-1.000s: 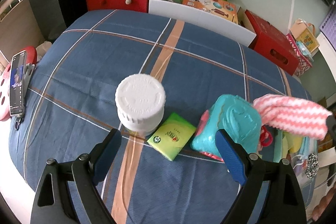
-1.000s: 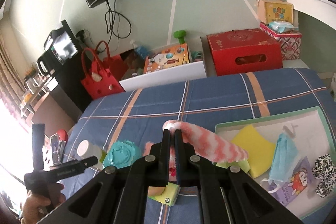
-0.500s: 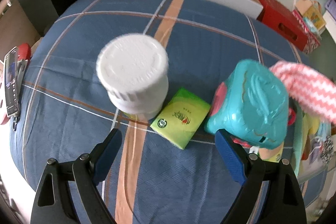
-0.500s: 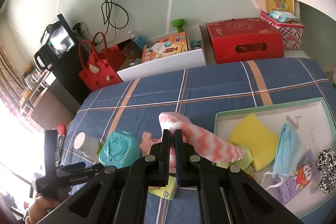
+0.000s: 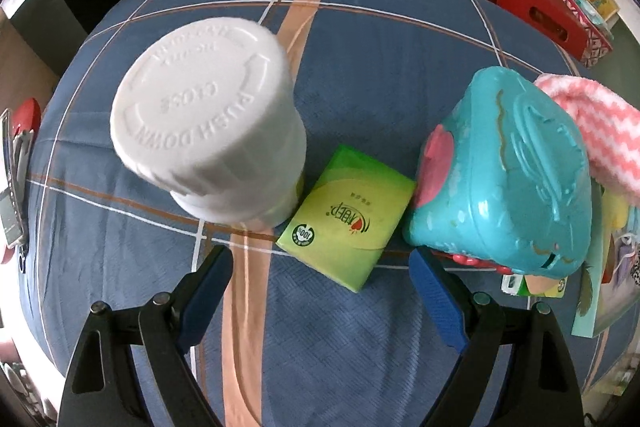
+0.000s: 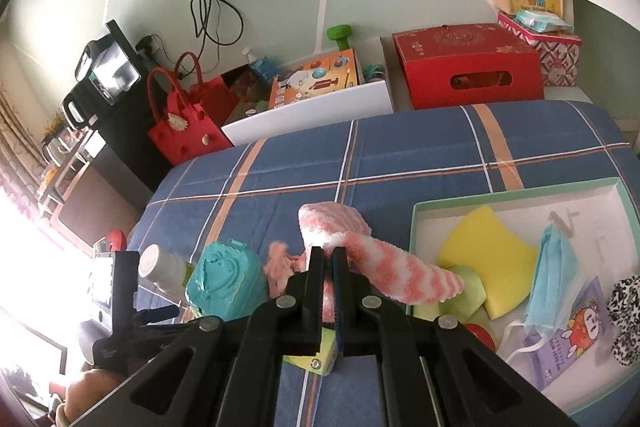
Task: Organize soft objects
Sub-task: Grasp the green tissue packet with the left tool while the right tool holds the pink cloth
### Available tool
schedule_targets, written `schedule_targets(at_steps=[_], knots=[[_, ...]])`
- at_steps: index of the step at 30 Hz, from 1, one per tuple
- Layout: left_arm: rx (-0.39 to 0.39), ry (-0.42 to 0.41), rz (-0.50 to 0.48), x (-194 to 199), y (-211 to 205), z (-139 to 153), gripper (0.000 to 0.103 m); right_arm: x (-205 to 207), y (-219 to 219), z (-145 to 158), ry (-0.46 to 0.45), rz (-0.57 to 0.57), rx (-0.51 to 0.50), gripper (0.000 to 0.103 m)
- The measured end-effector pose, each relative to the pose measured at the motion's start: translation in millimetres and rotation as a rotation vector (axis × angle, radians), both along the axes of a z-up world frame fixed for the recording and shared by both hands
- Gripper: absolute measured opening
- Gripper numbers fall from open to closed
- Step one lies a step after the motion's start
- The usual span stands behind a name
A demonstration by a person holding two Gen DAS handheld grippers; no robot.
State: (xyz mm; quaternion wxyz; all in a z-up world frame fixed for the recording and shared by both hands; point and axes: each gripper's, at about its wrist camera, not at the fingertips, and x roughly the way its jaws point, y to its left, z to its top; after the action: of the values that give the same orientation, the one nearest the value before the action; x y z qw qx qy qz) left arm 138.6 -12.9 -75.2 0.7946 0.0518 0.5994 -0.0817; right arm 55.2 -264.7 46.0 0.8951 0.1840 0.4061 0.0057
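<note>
The left gripper hangs spread wide above a green tissue pack, which lies on the plaid blanket between a white bottle and a teal toy case. Rightward, the right gripper pinches a pink striped sock near the left edge of the green-rimmed tray.

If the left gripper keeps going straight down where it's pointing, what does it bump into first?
Probably the green tissue pack. It lies almost centred ahead of the open left gripper, between the white bottle and teal toy; depth is uncertain.
</note>
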Motion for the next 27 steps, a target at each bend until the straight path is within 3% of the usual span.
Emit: schedule_targets(at_steps=[5, 15, 19, 27], knots=[[0.029, 0.001, -0.033, 8.3, -4.4, -9.2, 0.09, 0.8, 1.2, -1.0, 0.005, 0.004, -0.001, 0.005], [-0.007, 0.01, -0.03, 22.7, -2.9, -14.4, 0.083, 3.6, 4.1, -4.9, 0.023, 0.016, -0.006, 0.005], [-0.054, 0.024, -0.032, 22.8, 2.0, -11.8, 0.057, 4.0, 4.2, -6.2, 0.029, 0.017, -0.006, 0.005], [-0.043, 0.0, -0.045, 13.2, -1.6, -5.9, 0.057, 3.6, 3.4, -5.6, 0.027, 0.011, -0.007, 0.005]])
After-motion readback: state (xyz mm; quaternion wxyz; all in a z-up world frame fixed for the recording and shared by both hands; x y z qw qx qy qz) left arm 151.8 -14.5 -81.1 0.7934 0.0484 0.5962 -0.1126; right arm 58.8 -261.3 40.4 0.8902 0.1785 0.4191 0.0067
